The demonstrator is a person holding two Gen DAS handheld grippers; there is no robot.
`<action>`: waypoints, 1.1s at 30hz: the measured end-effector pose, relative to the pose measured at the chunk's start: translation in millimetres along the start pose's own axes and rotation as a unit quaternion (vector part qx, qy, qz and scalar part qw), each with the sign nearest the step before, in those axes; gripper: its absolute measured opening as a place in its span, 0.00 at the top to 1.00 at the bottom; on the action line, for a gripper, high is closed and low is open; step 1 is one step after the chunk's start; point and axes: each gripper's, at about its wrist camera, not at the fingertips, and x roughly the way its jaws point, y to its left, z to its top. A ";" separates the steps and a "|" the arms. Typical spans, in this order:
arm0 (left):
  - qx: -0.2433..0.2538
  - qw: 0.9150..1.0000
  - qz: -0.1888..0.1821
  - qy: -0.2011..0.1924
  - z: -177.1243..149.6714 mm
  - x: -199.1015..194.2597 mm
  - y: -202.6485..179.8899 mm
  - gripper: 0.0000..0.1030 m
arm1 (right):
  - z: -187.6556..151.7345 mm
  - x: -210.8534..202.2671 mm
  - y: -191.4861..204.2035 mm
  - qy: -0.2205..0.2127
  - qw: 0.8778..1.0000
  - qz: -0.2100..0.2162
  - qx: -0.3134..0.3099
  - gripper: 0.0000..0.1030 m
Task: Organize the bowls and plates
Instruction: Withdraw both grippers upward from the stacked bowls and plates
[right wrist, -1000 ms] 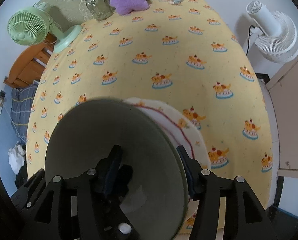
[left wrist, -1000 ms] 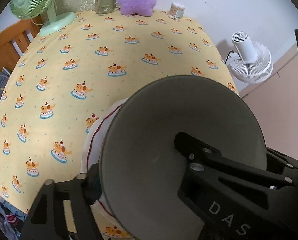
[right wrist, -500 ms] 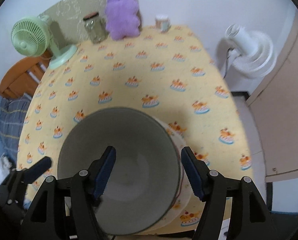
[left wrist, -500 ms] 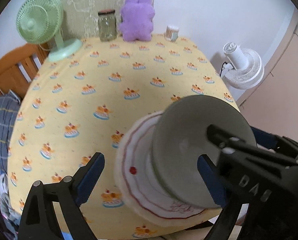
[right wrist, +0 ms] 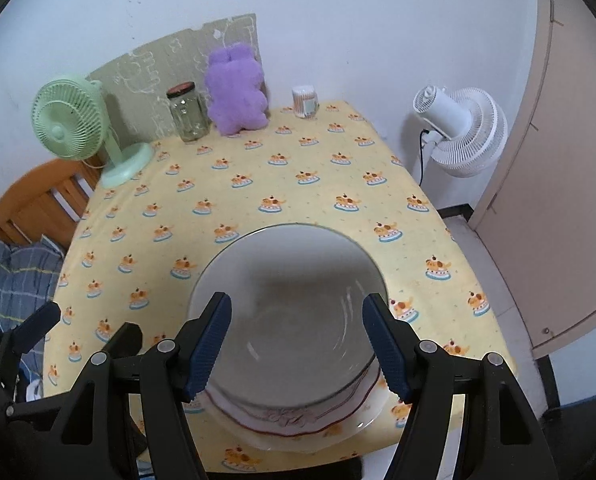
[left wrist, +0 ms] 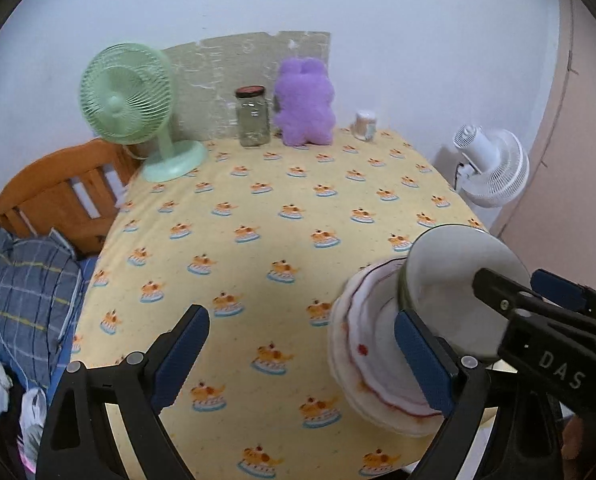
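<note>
Grey bowl (right wrist: 286, 312) sits inside the white plate with the red rim line (left wrist: 372, 364), stacked at the near right edge of the worktop (left wrist: 258, 208) with the yellow cake-print cloth; plate rim pokes out under the bowl on the near side in the right wrist view (right wrist: 298, 424).

Left gripper (left wrist: 302, 356): jaws spread wide, nothing between the pads except bare cloth and the left part of the plate below; its right blue pad (left wrist: 422, 364) overlaps the plate and bowl edge in the picture, whether it touches either I cannot tell; left pad (left wrist: 182, 356) over open cloth.

Right gripper (right wrist: 298, 344): jaws spread, hovering over the bowl; both blue pads (right wrist: 210, 344) stand apart from the bowl wall, no pinch; bowl looks free on the plate. In the left wrist view the right gripper's black body marked DAS (left wrist: 554, 344) overlaps the bowl's right side.

Back of worktop, well apart from the stack: green desk fan (left wrist: 138, 104) at left, glass jar with dark lid (left wrist: 252, 116), purple plush (left wrist: 304, 104), small white container (left wrist: 364, 124); white floor fan (left wrist: 490, 168) off the right edge; wooden bed frame (left wrist: 54, 196) and plaid bedding (left wrist: 26, 292) to the left.
</note>
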 end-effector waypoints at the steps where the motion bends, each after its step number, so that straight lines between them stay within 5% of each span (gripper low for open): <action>1: -0.009 1.000 0.005 -0.004 -5.7 -1.7 4.5 0.08 | -3.3 -1.7 1.5 -0.004 1.000 0.004 -0.002 0.31; 16: -0.064 0.995 0.060 -0.056 -81.2 -40.1 36.1 0.08 | -78.9 -26.0 12.6 -0.064 0.996 0.027 -0.055 0.27; 33: -0.061 0.993 0.065 -0.078 -103.8 -51.1 42.4 0.07 | -110.5 -35.8 22.3 -0.089 0.994 0.039 -0.056 0.27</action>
